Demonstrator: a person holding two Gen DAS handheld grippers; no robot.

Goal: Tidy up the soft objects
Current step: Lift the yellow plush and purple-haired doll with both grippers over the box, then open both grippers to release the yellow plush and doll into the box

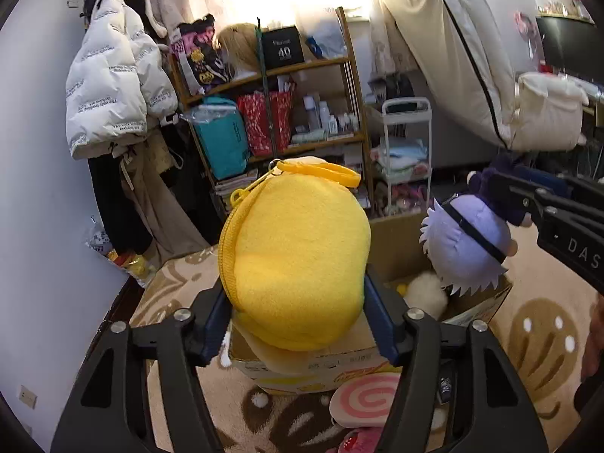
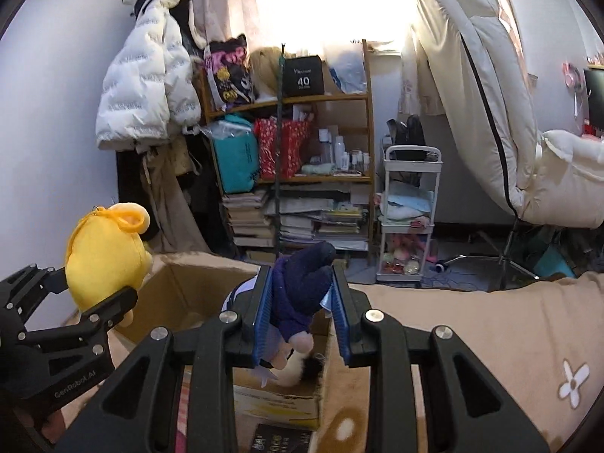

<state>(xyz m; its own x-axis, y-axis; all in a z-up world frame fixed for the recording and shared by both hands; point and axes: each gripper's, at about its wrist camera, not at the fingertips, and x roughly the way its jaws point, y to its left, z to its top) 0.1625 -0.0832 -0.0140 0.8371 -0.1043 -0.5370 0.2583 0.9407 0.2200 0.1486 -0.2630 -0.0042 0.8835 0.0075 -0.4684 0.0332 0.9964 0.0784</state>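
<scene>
Left tongs [image 1: 298, 302] clamp the yellow pouch [image 1: 298, 260], right tongs [image 2: 302, 309] the purple doll [image 2: 298, 294], both above the open box [image 2: 188, 287].

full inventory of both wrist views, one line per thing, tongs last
plush pouch: 1, yellow, between the left tongs above the box
doll: 1, lilac head, navy body, clamped in the right tongs over the box
cardboard box: 1, brown, open, on the rug
fluffy toy: 1, white, inside the box
swirl cushion: 1, pink, on the rug beside the box
shelf: 1, wooden, back wall
jacket: 1, white, hanging left of the shelf
left tongs: 1, black
right tongs: 1, black
</scene>
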